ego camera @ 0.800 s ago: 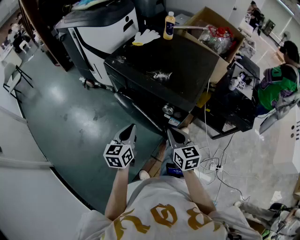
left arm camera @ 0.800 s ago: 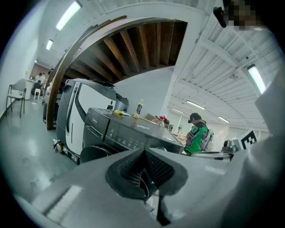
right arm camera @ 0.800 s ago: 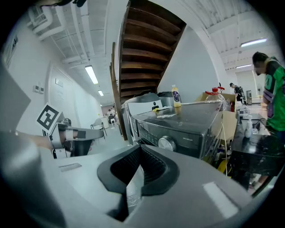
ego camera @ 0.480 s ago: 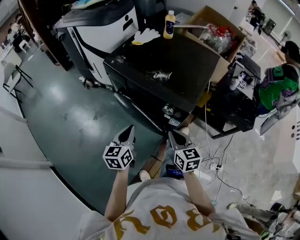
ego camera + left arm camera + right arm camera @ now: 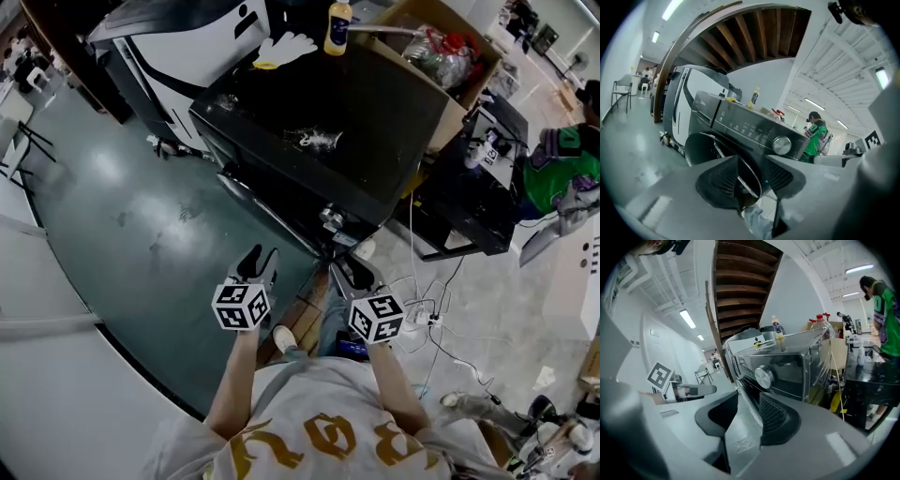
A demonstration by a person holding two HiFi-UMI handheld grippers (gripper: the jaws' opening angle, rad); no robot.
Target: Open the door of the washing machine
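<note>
Left gripper (image 5: 260, 256): the jaws, drawn to a single point before, now stand slightly apart. Washing machine (image 5: 319, 141): now higher and further left in the head view. The bottle (image 5: 337, 26) on its far edge now meets the frame's top.

The washing machine (image 5: 328, 122) is finished in glossy black, with a brushed metal knob (image 5: 782, 146) on its front. On its top, a smooth plastic bottle (image 5: 337, 26) and white cloth gloves (image 5: 286, 47) are seen. Beside it stands a matt cardboard box (image 5: 455, 122). The floor (image 5: 122, 216) before it is shiny. Ribbed matt pads (image 5: 776, 416) are set in the right tool (image 5: 747, 411), whose body is smooth grey plastic.
</note>
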